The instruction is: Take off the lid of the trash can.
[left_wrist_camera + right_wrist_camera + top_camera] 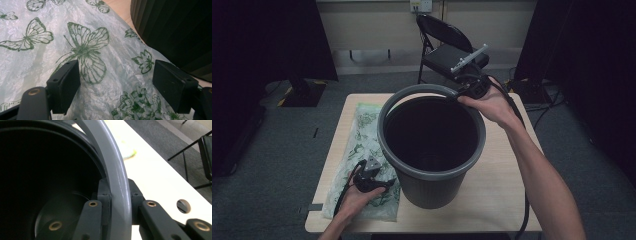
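Note:
A dark grey bin (pixel 432 187) stands in the middle of the wooden table (pixel 507 200), topped by a lighter grey rim ring (pixel 412 91). My right gripper (pixel 459 96) is at the bin's far right edge. In the right gripper view it (pixel 119 192) is shut on the rim ring (pixel 115 165), with one pad inside the bin and one outside. A clear plastic bag (pixel 362 135) printed with green butterflies lies flat to the left of the bin. My left gripper (pixel 386 184) rests low over its near end, and its jaws (pixel 116 72) stand open just above the bag (pixel 37 62), holding nothing.
A black folding chair (pixel 447 45) stands behind the table, and cables lie on the floor to the right. Dark curtains hang on both sides. The bin wall (pixel 175 30) is close on the right of the left gripper. The tabletop has a small hole (pixel 183 206).

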Demonstrator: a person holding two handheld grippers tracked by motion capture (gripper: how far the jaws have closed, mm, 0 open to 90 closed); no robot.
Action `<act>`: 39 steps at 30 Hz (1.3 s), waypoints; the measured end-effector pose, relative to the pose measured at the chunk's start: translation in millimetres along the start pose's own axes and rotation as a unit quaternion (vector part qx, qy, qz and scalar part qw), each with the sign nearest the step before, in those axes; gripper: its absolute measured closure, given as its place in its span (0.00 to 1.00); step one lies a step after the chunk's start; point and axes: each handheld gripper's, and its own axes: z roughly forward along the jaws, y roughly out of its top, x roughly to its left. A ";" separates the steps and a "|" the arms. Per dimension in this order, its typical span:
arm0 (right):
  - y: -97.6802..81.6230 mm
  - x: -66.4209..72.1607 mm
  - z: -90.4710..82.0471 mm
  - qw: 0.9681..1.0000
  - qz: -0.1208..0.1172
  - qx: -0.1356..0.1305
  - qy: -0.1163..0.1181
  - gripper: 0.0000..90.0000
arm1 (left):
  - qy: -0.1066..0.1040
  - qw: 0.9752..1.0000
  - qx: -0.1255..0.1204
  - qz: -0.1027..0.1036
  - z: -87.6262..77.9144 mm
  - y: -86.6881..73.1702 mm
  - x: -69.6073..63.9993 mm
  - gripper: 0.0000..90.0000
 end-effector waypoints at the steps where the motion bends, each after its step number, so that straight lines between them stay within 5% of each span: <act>1: -1.7 -0.8 -0.5 1.000 0.009 -0.007 0.000 0.87 | -0.002 1.000 -0.003 -0.002 0.3 -0.3 0.4 0.24; 5: -8.3 -1.9 -1.6 0.999 0.026 -0.022 0.011 0.87 | -0.005 1.000 -0.011 -0.012 0.5 -1.1 3.0 0.24; 17: -11.6 0.9 -4.0 0.998 0.038 -0.034 0.028 0.87 | 0.006 1.000 -0.012 0.001 1.5 -1.5 2.0 0.24; 32: -14.6 -10.4 -13.5 0.993 0.079 -0.051 0.068 0.88 | 0.003 1.000 -0.014 -0.003 1.6 -1.9 1.8 0.24; 33: -14.3 -11.2 -16.2 0.991 0.081 -0.059 0.085 0.88 | 0.003 1.000 -0.012 -0.005 1.4 -2.0 1.5 0.24; 39: -13.5 -11.1 -18.2 0.992 0.083 -0.057 0.077 0.88 | 0.004 1.000 -0.014 -0.003 1.6 -1.9 1.5 0.24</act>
